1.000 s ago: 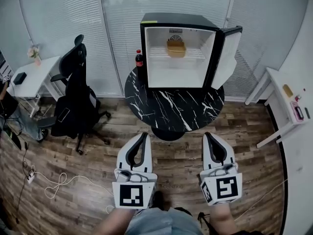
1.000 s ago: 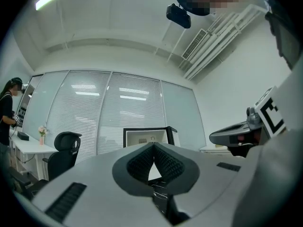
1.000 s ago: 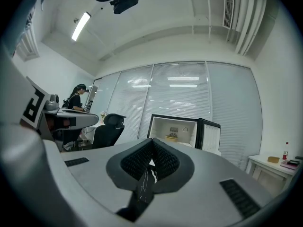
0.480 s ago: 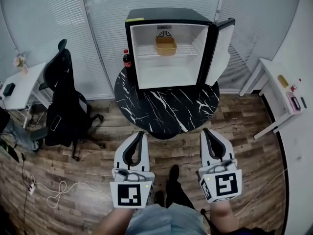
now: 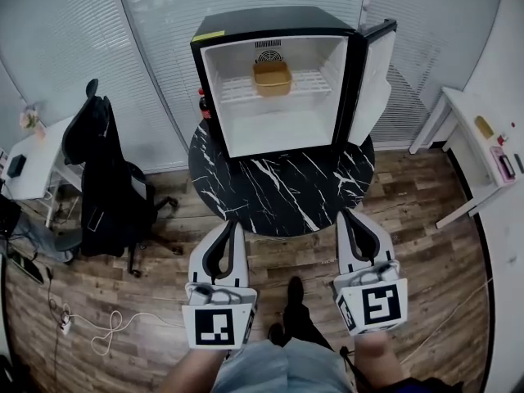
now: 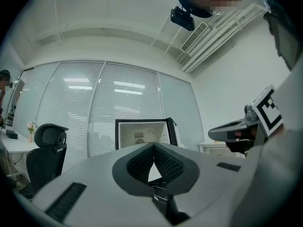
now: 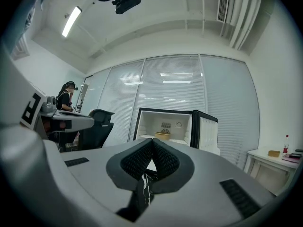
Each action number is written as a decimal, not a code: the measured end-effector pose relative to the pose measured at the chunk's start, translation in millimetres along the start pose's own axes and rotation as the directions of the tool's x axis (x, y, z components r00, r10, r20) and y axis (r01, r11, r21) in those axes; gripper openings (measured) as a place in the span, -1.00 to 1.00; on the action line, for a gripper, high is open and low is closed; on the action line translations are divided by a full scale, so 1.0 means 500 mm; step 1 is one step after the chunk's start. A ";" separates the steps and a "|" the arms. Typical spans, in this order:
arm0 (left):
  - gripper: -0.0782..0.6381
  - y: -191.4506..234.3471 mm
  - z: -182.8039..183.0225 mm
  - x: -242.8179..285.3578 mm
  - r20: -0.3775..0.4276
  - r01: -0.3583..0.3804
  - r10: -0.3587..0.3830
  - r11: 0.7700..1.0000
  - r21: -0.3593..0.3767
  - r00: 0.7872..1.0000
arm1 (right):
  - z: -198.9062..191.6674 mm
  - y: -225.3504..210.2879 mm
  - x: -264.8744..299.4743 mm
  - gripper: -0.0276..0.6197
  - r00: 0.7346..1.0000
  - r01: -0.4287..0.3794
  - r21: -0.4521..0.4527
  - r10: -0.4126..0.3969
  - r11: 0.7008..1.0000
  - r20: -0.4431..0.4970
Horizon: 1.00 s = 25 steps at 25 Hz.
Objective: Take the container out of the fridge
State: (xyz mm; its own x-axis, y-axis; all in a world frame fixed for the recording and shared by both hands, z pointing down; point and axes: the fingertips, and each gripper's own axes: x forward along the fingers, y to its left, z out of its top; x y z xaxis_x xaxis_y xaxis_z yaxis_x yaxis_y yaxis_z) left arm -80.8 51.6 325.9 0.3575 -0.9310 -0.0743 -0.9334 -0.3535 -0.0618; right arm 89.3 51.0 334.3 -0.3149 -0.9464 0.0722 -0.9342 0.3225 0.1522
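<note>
Left gripper closed, pointing at the open fridge.
Left gripper (image 6: 154, 145) jaws meet at the tips, nothing between them. Straight past them is the fridge (image 6: 142, 132), white inside, its door (image 6: 172, 131) swung to the right. Black office chair (image 6: 46, 148) at left, white desk (image 6: 12, 143) beyond it. Right gripper (image 6: 215, 132) alongside at right. Blinds (image 6: 94, 103) behind.

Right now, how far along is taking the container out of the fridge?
Done: the fridge door stands open. In hand: nothing; the left gripper and right gripper are both shut and empty, on the near side of the round table, short of the fridge. Left: reach in, grip the yellow container sitting on the wire shelf, and bring it out.
</note>
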 end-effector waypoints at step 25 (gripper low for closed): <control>-0.74 0.010 0.027 0.403 0.030 -0.079 0.077 0.994 0.080 0.997 | 0.052 -0.204 0.371 -0.87 0.975 -0.202 -0.032 0.204 0.979 0.085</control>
State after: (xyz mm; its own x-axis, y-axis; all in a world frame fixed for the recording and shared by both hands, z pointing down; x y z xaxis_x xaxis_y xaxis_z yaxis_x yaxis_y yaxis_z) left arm -12.9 -136.4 297.1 0.2856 -0.9522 -0.1086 -0.9532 -0.2706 -0.1348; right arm 121.8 -157.8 306.4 -0.5123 -0.8586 0.0174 -0.8454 0.5078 0.1658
